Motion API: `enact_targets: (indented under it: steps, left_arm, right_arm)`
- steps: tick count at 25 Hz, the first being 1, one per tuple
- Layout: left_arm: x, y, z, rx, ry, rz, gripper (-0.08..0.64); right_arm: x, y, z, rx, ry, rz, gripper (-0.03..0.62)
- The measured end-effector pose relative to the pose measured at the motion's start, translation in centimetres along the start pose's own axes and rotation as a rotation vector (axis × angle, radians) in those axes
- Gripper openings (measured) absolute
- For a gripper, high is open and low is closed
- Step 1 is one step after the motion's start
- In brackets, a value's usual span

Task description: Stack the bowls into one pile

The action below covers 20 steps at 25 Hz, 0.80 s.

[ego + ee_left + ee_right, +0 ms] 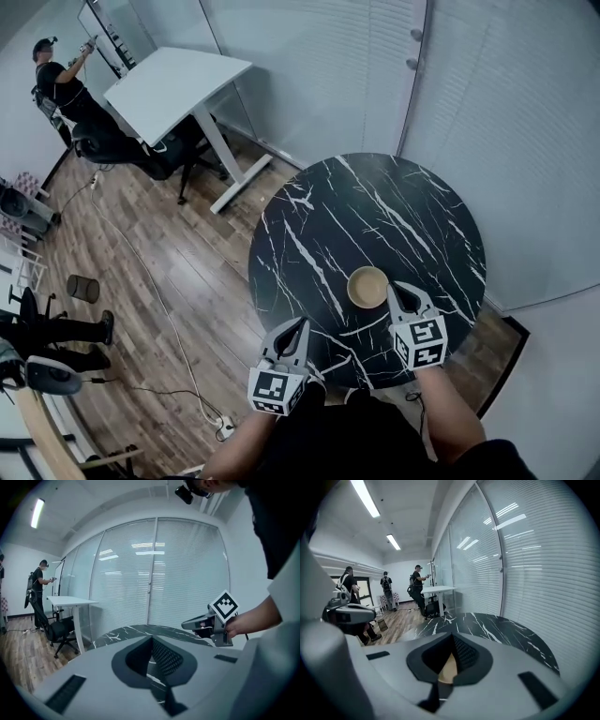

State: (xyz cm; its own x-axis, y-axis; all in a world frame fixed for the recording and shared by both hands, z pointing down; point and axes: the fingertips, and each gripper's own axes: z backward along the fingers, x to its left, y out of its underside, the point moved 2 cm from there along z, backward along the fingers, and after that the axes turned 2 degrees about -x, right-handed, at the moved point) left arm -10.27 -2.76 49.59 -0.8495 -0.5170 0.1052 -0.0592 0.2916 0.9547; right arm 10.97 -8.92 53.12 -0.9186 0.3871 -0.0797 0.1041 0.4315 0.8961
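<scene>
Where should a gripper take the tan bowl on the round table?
Probably by the rim of the bowl, on the side toward the right gripper, coming down from above with one jaw inside and one outside. It sits upright and open on the table, and that gripper is beside that edge.

1. One round black marble table (pixel 375 206) fills the centre of the room
2. One tan bowl pile (pixel 367 287) sits on it, showing a single rim from above; how many bowls are nested inside cannot be told
3. Two handheld grippers: the left gripper (pixel 301 323) and the right gripper (pixel 392 289)
4. One white desk (pixel 173 84), with one black office chair (pixel 61 631) beside it
5. One dark waste bin (pixel 82 288) on the wooden floor (pixel 169 272)
6. Three people (pixel 417 585) stand at the room's far end in the right gripper view
7. Two ceiling strip lights (pixel 365 498) overhead
</scene>
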Motion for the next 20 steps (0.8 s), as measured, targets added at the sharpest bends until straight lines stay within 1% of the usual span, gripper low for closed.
enact_targets:
  steps: [3, 6, 8, 11, 16, 20]
  left_arm:
    - [-0.8, -1.5, -0.5, -0.034, 0.034, -0.007, 0.014]
    - [-1.5, -2.6, -1.0, -0.061, 0.065, -0.011, 0.014]
    - [-1.9, -3.4, -1.7, -0.078, 0.088, -0.019, 0.014]
    - [-2.7, -4.8, -2.4, -0.106, 0.122, -0.039, 0.014]
    - [-4.5, -7.1, -3.4, -0.143, 0.184, -0.067, 0.014]
    - [-5.4, -7.9, -4.0, -0.159, 0.212, -0.084, 0.014]
  right_arm:
    - [0.6, -0.4, 1.6, -0.027, 0.008, 0.023, 0.009]
    - [0.6, -1.1, 2.8, -0.082, 0.011, 0.017, 0.009]
    - [0.9, -2.0, 3.7, -0.132, 0.004, 0.031, 0.009]
    - [1.3, -3.8, 5.0, -0.189, 0.016, 0.068, 0.009]
    - [0.6, -7.3, 6.7, -0.263, 0.055, 0.107, 0.009]
    - [0.4, -8.8, 8.0, -0.307, 0.068, 0.141, 0.008]
